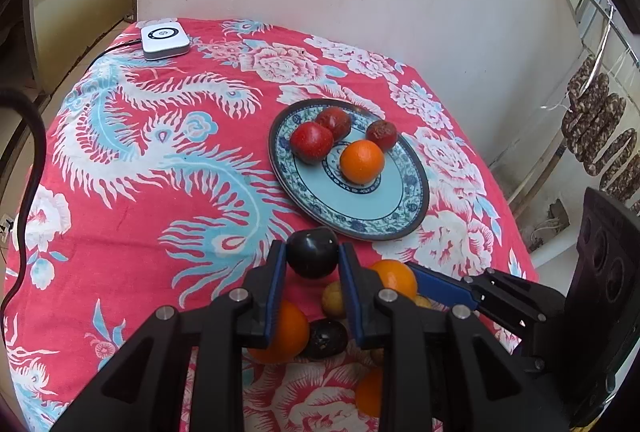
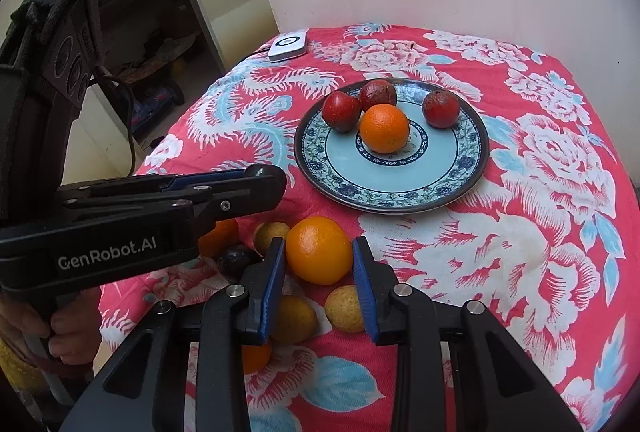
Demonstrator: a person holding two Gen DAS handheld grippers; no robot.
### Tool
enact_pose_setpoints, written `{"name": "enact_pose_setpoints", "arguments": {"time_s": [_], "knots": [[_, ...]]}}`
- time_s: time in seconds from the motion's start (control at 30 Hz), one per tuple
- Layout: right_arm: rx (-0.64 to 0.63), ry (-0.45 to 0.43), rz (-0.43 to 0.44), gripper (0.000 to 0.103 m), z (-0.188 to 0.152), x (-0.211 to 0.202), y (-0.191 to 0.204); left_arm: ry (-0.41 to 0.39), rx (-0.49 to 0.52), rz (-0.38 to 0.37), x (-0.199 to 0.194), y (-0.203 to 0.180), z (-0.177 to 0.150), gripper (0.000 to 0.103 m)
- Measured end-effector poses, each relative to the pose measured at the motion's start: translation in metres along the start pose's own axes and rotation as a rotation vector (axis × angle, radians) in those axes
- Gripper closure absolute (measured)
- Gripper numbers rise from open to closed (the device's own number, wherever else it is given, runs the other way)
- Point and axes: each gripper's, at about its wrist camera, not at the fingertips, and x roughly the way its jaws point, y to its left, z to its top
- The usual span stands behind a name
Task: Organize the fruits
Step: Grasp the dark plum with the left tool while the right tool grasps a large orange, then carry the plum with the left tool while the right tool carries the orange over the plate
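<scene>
A blue-patterned plate [image 1: 384, 207] [image 2: 460, 167] holds three red fruits [image 1: 311, 141] and an orange [image 1: 362, 161] [image 2: 384, 127]. My left gripper [image 1: 312, 258] is shut on a dark plum [image 1: 312, 252], held above the cloth near the plate's front edge. My right gripper [image 2: 319, 256] is open, its fingers on either side of an orange [image 2: 319, 250] that rests on the cloth; the right gripper also shows in the left wrist view [image 1: 440, 286]. Loose fruit lies below: oranges [image 1: 286, 336], a dark plum [image 2: 236, 260], small yellow fruits [image 2: 344, 310].
A red floral cloth [image 1: 140, 191] covers the round table. A white device [image 1: 165, 37] with a cable sits at the far left edge. The wall stands behind the table. Sausages [image 1: 600, 127] hang at the right.
</scene>
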Motion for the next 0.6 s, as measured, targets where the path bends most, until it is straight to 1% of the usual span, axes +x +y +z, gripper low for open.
{"name": "enact_pose_setpoints", "arguments": {"time_s": [0.6], "knots": [[0.036,-0.074,-0.006,0.069,0.004,-0.021,-0.013,-0.027,-0.008,-0.004,-0.009,-0.002,0.006,0.075]]}}
